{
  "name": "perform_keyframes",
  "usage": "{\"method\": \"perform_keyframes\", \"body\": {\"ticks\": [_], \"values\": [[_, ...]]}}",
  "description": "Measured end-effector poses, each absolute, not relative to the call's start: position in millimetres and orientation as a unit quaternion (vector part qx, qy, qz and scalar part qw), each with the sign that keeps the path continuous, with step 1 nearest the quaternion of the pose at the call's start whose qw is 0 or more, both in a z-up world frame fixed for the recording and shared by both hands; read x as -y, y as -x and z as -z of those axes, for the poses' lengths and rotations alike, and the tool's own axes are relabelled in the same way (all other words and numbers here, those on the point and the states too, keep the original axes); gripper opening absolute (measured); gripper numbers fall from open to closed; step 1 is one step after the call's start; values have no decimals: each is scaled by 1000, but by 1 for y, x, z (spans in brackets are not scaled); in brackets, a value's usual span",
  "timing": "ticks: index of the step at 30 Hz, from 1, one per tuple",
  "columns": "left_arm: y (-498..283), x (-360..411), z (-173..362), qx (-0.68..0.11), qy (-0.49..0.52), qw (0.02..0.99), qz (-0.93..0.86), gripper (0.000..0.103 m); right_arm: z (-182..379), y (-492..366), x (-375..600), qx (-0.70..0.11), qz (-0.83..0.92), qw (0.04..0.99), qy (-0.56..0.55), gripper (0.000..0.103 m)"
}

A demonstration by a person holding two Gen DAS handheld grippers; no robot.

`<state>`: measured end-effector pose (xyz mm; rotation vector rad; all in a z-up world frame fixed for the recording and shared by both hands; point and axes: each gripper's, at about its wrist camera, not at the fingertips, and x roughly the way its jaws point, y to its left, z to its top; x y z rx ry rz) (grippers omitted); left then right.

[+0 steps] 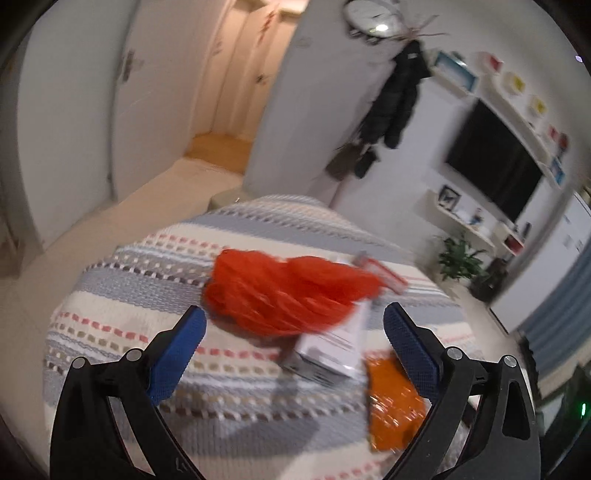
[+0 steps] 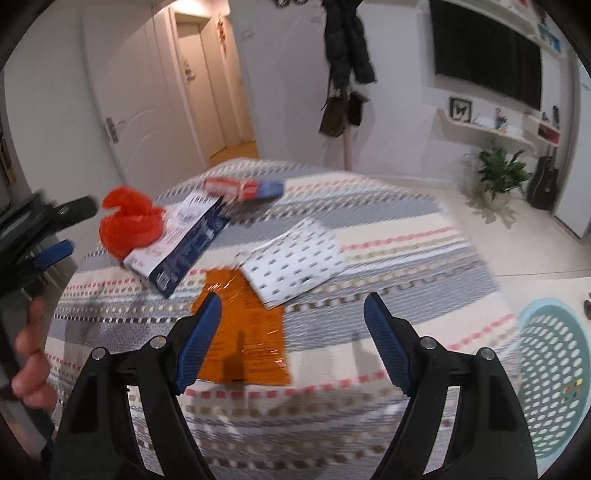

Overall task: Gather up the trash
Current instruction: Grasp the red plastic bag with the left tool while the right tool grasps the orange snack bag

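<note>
Striped woven cloth covers the bed [image 2: 388, 229], where the trash lies: a red plastic bag [image 1: 288, 291], a white-and-blue box [image 2: 184, 240], an orange wrapper [image 2: 243, 332]. Both the left gripper [image 1: 291, 350] and right gripper [image 2: 291, 339] hold their fingers spread, empty. Blur hides edges, so probably best to settle over one piece before closing, then carry it to the teal basket [image 2: 554, 369].

A striped woven bedspread [image 2: 388, 236] is spread over the bed, with pale floor [image 2: 517, 243] seen around it. A dark coat [image 2: 345, 44] is hung on the white wall, bags [image 2: 338, 110] dangling below it. A black television [image 2: 487, 51] is mounted at the right, above shelves where a framed butterfly [image 2: 460, 109] is propped. A potted plant [image 2: 498, 173] and a dark guitar [image 2: 545, 181] are stood on the floor. A clock [image 1: 373, 14] is seen high up.
</note>
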<state>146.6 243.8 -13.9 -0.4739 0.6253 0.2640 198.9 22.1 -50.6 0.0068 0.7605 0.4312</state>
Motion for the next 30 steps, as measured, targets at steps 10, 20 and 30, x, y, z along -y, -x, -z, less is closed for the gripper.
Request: {"method": "perform_keyframes", "body": {"ticks": [10, 20, 30], "values": [[-195, -276, 57, -342, 308, 884, -87, 74, 77, -199, -56, -405, -225, 885, 52, 83], [-185, -259, 65, -309, 290, 905, -45, 18, 91, -209, -74, -440, -228, 865, 80, 83], [-155, -250, 41, -278, 264, 923, -36, 16, 85, -202, -87, -428, -258, 859, 108, 43]]}}
